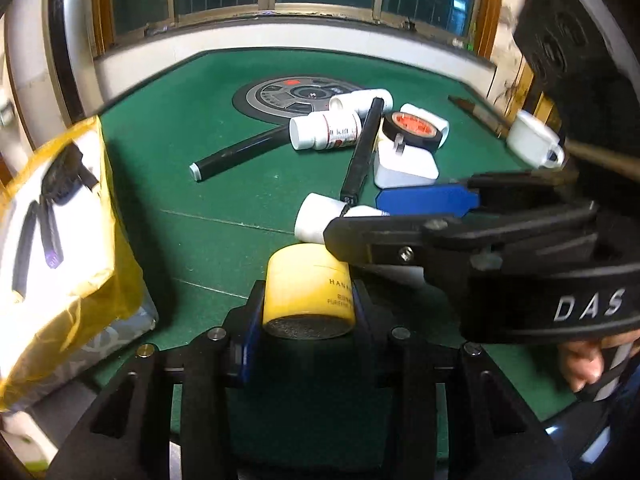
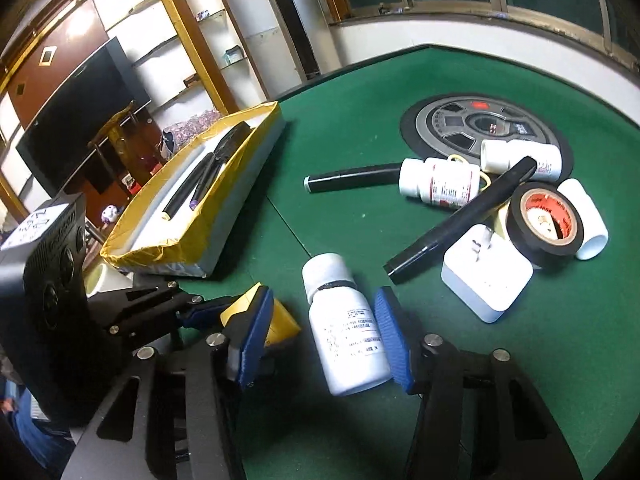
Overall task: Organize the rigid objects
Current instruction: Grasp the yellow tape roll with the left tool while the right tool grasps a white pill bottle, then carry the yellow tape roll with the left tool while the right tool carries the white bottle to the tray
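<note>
Left tongs (image 1: pixel 308 304) clench yellow "HAN…" jar (image 1: pixel 308 300); right tongs (image 2: pixel 324 340) gape around white bottle (image 2: pixel 346 332).

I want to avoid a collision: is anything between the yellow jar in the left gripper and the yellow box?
Nothing visible. The left gripper holds the yellow jar, and only bare green table lies between it and the yellow box.
</note>
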The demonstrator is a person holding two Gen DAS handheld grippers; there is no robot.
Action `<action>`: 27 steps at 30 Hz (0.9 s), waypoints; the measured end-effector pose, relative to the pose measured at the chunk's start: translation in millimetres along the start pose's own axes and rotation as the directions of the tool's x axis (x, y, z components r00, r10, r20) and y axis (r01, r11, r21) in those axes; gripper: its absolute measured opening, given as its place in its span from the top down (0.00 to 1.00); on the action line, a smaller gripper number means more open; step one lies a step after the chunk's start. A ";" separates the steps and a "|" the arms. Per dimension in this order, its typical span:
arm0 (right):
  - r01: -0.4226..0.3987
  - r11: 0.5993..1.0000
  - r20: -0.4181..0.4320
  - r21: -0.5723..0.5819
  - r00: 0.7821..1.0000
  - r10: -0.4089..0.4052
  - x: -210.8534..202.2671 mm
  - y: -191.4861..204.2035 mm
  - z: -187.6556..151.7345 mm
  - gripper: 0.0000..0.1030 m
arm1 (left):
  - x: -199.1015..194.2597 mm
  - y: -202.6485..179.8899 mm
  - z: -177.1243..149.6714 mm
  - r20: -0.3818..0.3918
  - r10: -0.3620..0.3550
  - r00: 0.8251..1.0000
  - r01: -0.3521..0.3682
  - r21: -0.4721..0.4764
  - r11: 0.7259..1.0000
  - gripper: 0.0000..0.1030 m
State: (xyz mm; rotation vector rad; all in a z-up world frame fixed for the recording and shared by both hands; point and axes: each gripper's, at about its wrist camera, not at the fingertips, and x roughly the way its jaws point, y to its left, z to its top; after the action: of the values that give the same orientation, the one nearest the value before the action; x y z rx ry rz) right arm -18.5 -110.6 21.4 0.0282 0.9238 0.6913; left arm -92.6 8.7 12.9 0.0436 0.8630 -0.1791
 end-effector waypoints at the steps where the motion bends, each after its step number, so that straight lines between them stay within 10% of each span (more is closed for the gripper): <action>1: -0.007 1.000 -0.003 0.009 1.000 0.007 0.2 -1.3 0.1 0.57 | 0.7 -4.1 -0.1 -0.004 0.028 1.000 -0.028 0.023 0.999 0.63; 27: -0.127 0.992 -0.055 0.021 0.990 0.128 3.9 -9.3 2.2 0.53 | 1.0 -27.7 -1.5 0.029 0.167 0.985 -0.170 0.156 0.973 0.63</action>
State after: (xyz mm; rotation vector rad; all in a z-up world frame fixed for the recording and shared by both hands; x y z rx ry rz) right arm -10.4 -115.2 17.0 0.0843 0.9878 0.8060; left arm -97.9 -18.5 12.0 0.2634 0.8240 -0.0880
